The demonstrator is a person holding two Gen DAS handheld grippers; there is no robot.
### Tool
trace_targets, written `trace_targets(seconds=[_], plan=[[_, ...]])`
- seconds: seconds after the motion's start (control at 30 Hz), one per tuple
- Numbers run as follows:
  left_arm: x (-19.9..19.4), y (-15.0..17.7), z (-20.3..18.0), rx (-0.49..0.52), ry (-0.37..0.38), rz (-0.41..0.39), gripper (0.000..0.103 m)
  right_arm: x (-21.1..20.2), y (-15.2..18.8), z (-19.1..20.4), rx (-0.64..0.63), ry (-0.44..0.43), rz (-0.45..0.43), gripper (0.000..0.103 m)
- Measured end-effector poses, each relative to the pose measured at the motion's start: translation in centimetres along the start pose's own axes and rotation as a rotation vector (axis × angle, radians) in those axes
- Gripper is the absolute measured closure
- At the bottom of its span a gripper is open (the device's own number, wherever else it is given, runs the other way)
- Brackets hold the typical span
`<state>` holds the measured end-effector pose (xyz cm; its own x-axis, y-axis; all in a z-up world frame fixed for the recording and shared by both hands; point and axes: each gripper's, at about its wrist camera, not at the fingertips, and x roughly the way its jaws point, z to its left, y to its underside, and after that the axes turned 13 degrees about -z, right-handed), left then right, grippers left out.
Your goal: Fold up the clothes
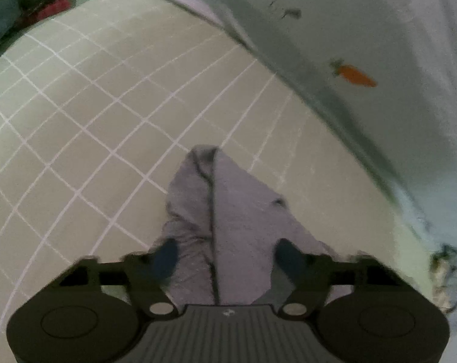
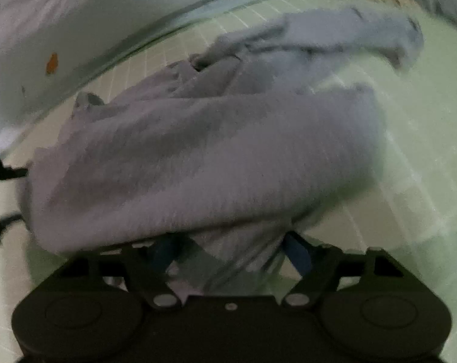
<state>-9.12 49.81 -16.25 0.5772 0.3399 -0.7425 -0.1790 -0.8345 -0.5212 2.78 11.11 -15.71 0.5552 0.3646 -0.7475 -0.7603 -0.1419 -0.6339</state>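
While the grey garment (image 2: 204, 151) lies bunched on the grid-lined bed sheet (image 1: 77, 121), soft and floppy, each hand-held gripper, left (image 1: 228, 257) and right (image 2: 231, 251), stands apart around cloth, best pinched at hems.

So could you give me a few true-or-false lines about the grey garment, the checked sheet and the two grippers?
1. The garment is grey. True.
2. The sheet is plain red. False: it is pale green with a white grid.
3. The left gripper has grey cloth lying between its fingers. True.
4. The garment is folded into a neat square. False: in the right view it lies bunched and rumpled.
5. A small orange carrot shape shows on the pale surface beyond the sheet. True.
6. The right gripper points at bare sheet, far from the garment. False: cloth lies between its fingers.
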Motion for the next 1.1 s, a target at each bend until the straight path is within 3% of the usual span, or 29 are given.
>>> trace_targets(seconds=[0.03,0.07,0.1,0.13,0.17,0.2,0.27,0.43,0.57,0.7,0.83,0.97,1.1], plan=[[0.7,-0.1,-0.2,0.015,-0.009,0.007,0.049,0.5,-0.4,0.8,-0.038,0.025,-0.008,0.030],[0.9,-0.2,-0.5,0.033,-0.001,-0.011,0.060,0.9,-0.9,1.5,-0.063,0.046,-0.017,0.035],[1.4,-0.4,-0.7,0.042,0.019,-0.016,0.078,1.5,-1.5,2.1,-0.081,0.060,-0.027,0.038],[1.8,-0.7,-0.8,0.051,0.039,-0.019,0.087,2.2,-2.3,2.2,-0.096,0.065,-0.042,0.048],[2.3,-1.0,-1.0,0.053,0.041,-0.020,0.089,2.9,-3.1,2.4,-0.111,0.070,-0.057,0.056],[2.9,-1.3,-1.2,0.056,0.042,-0.020,0.090,3.6,-3.9,2.5,-0.122,0.072,-0.071,0.059],[3.8,-2.0,-1.6,0.073,0.047,-0.038,0.091,5.6,-6.2,2.7,-0.122,0.044,-0.091,0.076],[5.6,-5.6,-2.7,0.072,0.014,-0.115,0.093,10.5,-11.8,4.3,-0.173,0.000,-0.130,0.087],[3.4,-9.9,-3.6,0.093,0.030,-0.237,0.094,8.9,-15.6,5.3,-0.257,-0.067,-0.230,0.088],[-1.4,-11.8,-4.4,0.130,0.071,-0.343,0.094,3.6,-15.5,4.8,-0.360,-0.133,-0.310,0.088],[-7.2,-10.2,-4.6,0.137,0.111,-0.398,0.097,-1.5,-12.9,2.7,-0.380,-0.169,-0.326,0.088],[-13.7,-6.0,-3.4,0.147,0.109,-0.436,0.098,-5.8,-10.7,-1.1,-0.254,-0.185,-0.340,0.088],[-17.6,0.0,0.4,0.124,0.025,-0.357,0.098,-8.7,-6.7,-3.3,-0.169,-0.208,-0.295,0.088]])
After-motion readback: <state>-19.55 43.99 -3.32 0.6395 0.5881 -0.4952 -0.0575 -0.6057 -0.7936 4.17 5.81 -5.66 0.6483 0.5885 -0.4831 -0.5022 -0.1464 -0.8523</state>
